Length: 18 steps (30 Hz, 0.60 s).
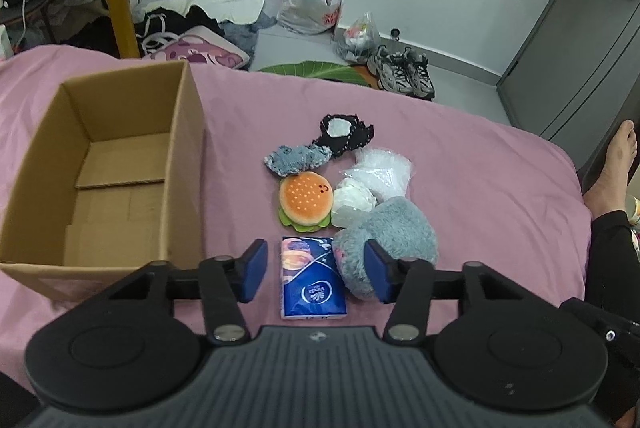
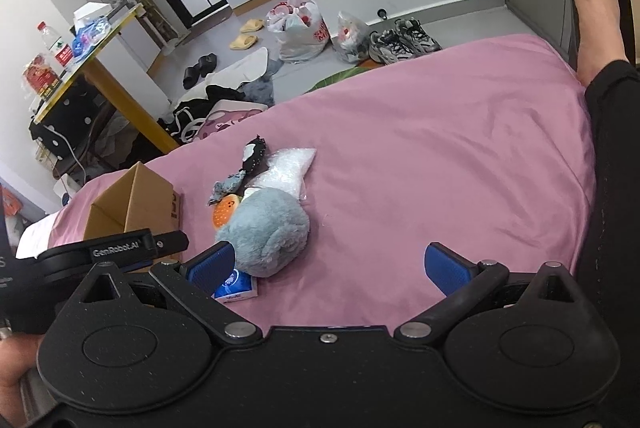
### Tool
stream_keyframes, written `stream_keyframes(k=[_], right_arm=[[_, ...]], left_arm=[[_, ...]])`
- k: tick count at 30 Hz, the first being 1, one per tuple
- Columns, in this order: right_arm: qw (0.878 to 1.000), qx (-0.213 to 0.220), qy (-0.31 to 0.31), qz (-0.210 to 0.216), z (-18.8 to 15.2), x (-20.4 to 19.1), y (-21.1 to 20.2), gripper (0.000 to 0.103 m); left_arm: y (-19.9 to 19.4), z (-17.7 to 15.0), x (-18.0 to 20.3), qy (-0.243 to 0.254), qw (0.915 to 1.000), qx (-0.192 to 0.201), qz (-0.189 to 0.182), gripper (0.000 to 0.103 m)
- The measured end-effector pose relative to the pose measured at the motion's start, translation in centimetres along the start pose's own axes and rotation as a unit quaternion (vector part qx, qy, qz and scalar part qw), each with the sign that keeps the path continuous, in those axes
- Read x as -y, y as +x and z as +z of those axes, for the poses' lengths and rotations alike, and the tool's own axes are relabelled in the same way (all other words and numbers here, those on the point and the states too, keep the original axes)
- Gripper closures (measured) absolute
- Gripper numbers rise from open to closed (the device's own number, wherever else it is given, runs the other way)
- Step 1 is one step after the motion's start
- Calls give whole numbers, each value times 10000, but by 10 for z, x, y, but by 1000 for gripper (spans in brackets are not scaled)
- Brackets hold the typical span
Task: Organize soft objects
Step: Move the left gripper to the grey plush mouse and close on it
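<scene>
Left gripper (image 1: 316, 270): spread wide, empty, poised straight over tissue pack (image 1: 313, 278) on sheet (image 1: 480, 167), pack's long axis running along the fingers. Box (image 1: 104, 171) just leftward. Right gripper (image 2: 326, 268): wide too, farther off.

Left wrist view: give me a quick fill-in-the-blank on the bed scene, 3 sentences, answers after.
1. The cardboard box on the pink sheet holds ____ soft items so far.
2. The pack lying between the open left tool's pads is a blue ____ pack.
3. The plush above that pack is shaped like a ____.

Missing words: no; tissue; burger
</scene>
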State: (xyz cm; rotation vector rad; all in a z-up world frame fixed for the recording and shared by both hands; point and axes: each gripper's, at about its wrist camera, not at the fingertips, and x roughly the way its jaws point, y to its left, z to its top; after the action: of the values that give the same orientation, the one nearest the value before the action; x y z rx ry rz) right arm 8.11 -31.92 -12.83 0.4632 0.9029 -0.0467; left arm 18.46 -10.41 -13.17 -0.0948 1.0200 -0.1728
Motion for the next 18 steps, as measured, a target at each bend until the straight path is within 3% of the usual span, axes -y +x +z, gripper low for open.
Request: stream_keyframes(k=[7, 12, 18], right_arm=[[9998, -134, 20, 133, 2, 1, 17, 2], [9993, -248, 104, 254, 7, 2, 30, 11], [9978, -336, 402, 412, 15, 7, 41, 11]], left_arm=[[24, 1, 0, -85, 9997, -190, -151, 73], [36, 4, 4, -106, 9996, -201, -184, 74], [37, 5, 16, -106, 9987, -274, -418, 74]])
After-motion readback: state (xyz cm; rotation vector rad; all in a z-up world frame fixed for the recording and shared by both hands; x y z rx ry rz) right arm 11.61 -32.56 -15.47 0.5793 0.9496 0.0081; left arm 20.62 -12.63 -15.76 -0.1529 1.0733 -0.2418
